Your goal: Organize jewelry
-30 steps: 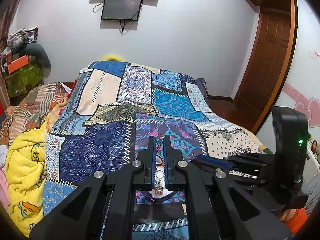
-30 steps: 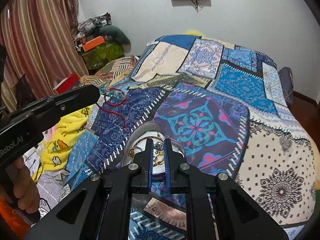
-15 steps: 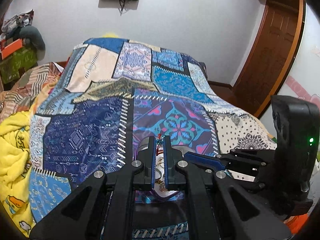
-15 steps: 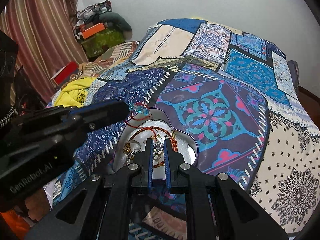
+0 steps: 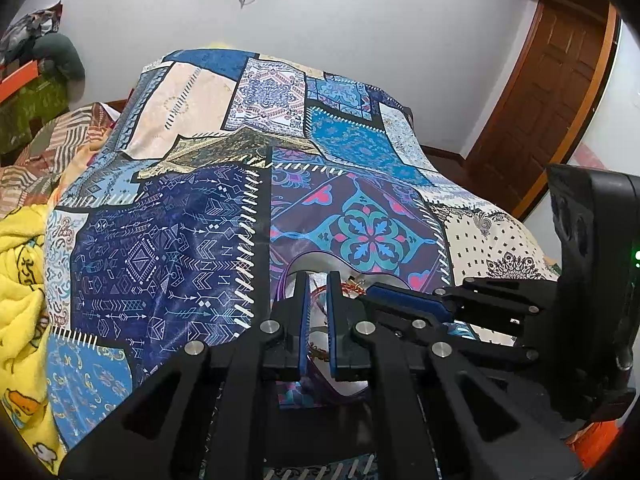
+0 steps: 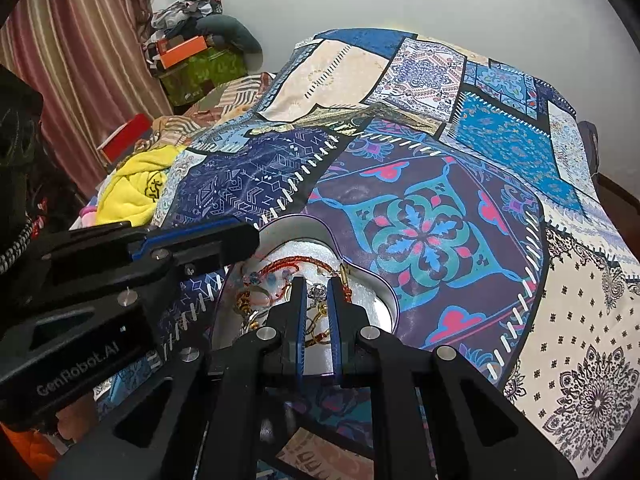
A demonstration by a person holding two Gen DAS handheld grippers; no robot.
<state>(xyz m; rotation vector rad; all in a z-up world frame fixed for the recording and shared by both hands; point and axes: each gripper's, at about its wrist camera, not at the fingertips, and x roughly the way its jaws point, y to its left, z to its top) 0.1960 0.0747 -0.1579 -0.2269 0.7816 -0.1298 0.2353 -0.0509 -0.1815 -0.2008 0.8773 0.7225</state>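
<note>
A heart-shaped jewelry box (image 6: 384,300) with a white lining lies open on the patchwork bedspread (image 6: 420,236). Inside lie a red cord bracelet with blue beads (image 6: 280,270), gold pieces (image 6: 244,304) and a small silver piece (image 6: 318,292). My right gripper (image 6: 318,286) hovers over the box with its jaws a narrow gap apart, nothing clamped. My left gripper (image 5: 318,280) is just above the box's left side (image 5: 288,280), jaws also narrowly apart; the red cord (image 5: 320,294) shows between them. Each gripper shows in the other's view.
A yellow blanket (image 5: 20,300) lies at the bed's left edge. Piled clothes and boxes (image 6: 192,52) stand by the curtain. A wooden door (image 5: 552,92) is at the right.
Both grippers have come down and forward over the box. The red bracelet that hung from my left gripper now lies in the box.
</note>
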